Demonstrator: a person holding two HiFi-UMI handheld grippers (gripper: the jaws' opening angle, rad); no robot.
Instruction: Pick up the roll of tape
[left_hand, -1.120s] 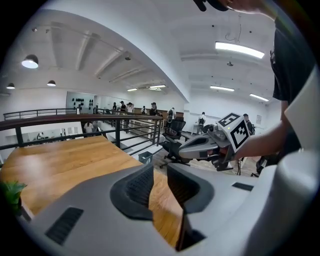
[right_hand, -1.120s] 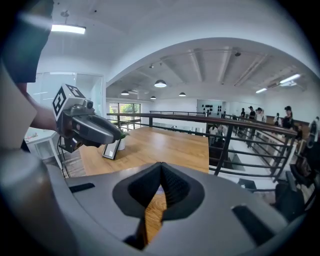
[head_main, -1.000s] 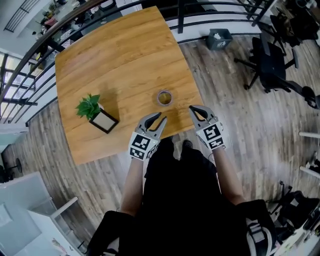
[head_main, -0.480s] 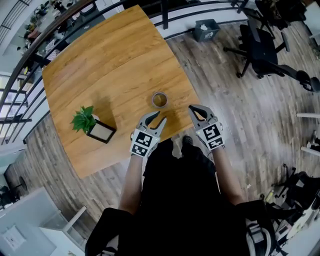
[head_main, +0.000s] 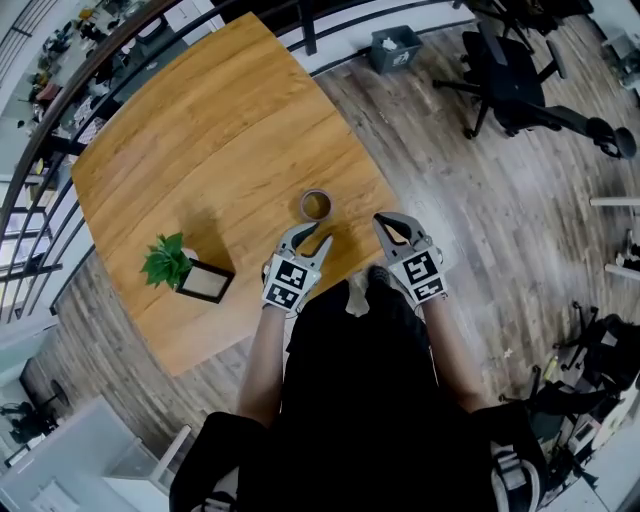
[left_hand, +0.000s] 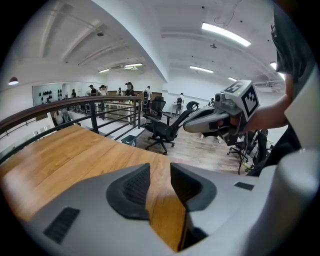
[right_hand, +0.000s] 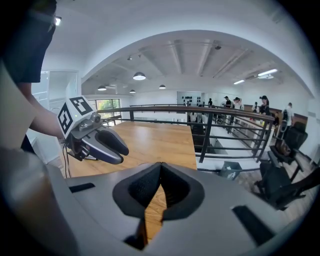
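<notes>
I see the roll of tape (head_main: 316, 205) lying flat on the wooden table (head_main: 200, 140). It is a small ring with a pale rim and a brownish hollow. It sits just ahead of my left gripper (head_main: 312, 238), whose jaws have just been opening and stand apart on nothing. My right gripper (head_main: 392, 226), with the roll ahead to its left, has its tips pressed together.

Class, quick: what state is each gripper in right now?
Left gripper: open, jaws have just been opening, nothing between them.
Right gripper: shut, empty.
</notes>
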